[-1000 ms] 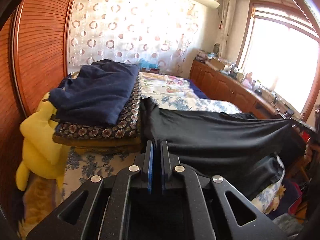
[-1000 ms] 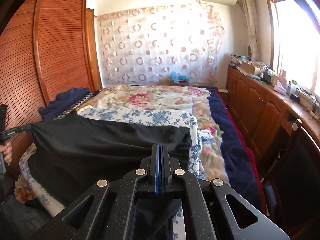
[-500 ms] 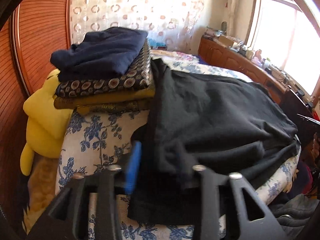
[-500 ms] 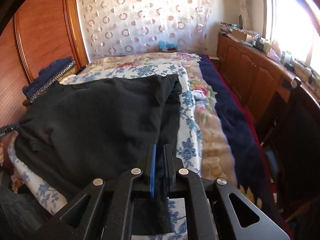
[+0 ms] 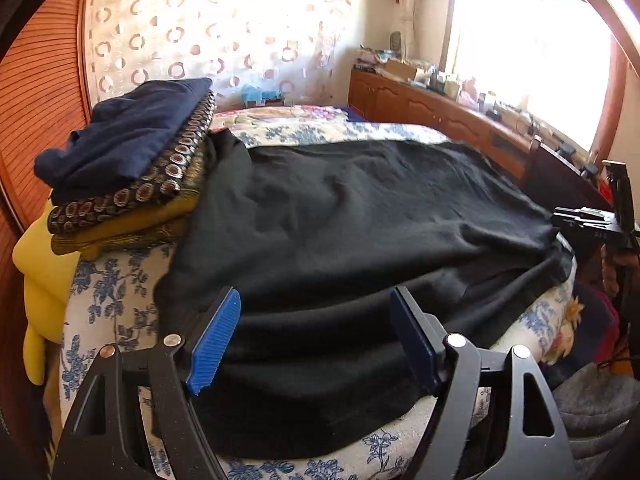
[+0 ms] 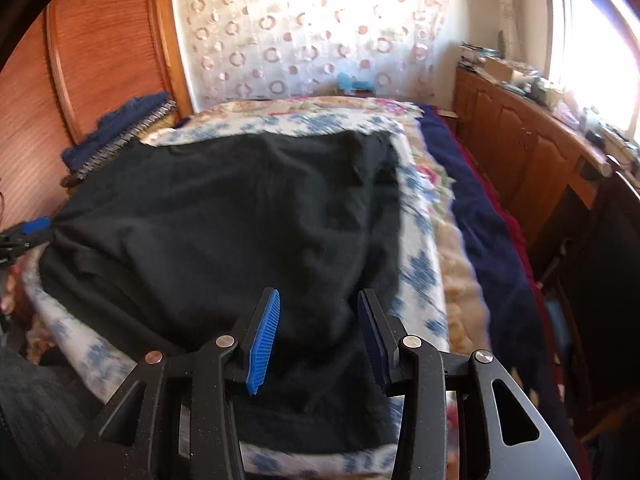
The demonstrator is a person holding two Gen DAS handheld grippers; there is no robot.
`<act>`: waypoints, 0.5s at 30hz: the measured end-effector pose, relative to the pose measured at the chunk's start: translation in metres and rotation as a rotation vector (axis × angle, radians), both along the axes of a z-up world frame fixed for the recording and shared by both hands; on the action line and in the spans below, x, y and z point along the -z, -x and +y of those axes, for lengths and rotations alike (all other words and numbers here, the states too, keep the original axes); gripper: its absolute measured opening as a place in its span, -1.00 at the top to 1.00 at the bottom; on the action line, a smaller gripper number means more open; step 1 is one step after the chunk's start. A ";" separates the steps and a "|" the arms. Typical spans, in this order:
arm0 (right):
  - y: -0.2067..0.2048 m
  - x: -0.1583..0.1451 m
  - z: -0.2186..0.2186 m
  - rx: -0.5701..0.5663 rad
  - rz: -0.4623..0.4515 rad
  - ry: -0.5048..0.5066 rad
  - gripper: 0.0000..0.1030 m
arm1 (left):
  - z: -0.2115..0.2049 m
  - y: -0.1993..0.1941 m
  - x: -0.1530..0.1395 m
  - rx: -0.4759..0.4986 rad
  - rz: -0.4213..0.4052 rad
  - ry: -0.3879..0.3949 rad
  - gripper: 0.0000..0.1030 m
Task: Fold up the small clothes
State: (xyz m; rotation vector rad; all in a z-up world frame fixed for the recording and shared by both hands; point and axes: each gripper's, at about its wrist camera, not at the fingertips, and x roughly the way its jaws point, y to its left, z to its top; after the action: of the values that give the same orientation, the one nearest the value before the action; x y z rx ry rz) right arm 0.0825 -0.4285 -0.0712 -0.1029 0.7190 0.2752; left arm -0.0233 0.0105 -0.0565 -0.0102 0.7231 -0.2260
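Note:
A black garment [image 5: 360,220] lies spread flat across the flower-print bed [image 5: 104,312], its near hem hanging over the bed's edge. My left gripper [image 5: 315,295] hovers over the near left part of the cloth. Its jaws are opening, and the cloth lies below them with neither blue pad pressing on it. In the right wrist view the same garment [image 6: 224,216] fills the middle. My right gripper [image 6: 319,296] is over its near right corner, jaws opening, the pads off the cloth. Each gripper shows at the other view's edge: the right gripper [image 5: 580,220] and the left gripper [image 6: 28,228].
A stack of folded clothes [image 5: 132,148], navy on top, sits at the bed's left, beside a yellow plush toy [image 5: 40,280]. A wooden wardrobe [image 6: 104,52] stands to the left. A cluttered wooden cabinet [image 6: 532,136] runs under the window. A dark blue blanket [image 6: 480,220] covers the bed's right side.
Both grippers came down with the black garment stretched between them, laid it on the bed and opened, letting go of the cloth.

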 end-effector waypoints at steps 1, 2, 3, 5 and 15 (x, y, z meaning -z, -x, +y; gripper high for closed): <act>0.000 0.004 -0.003 0.021 -0.003 0.022 0.18 | -0.001 -0.001 0.002 -0.005 0.004 -0.006 -0.50; -0.001 0.009 -0.008 0.040 -0.001 0.026 0.18 | 0.001 -0.003 0.003 -0.012 0.008 -0.001 -0.51; -0.003 0.015 -0.014 0.050 0.008 0.005 0.18 | 0.003 -0.003 0.004 -0.019 0.011 0.004 -0.50; -0.006 0.024 -0.022 0.055 0.033 -0.036 0.18 | 0.009 -0.005 0.008 -0.046 0.021 0.006 -0.50; -0.002 0.028 -0.014 0.043 0.022 0.003 0.18 | 0.038 0.010 0.024 -0.141 0.052 0.003 -0.50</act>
State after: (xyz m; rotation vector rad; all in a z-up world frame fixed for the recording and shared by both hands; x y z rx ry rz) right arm 0.0847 -0.4430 -0.0988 -0.0878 0.7429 0.2346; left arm -0.0332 0.0482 -0.0802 -0.0701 0.7707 -0.0920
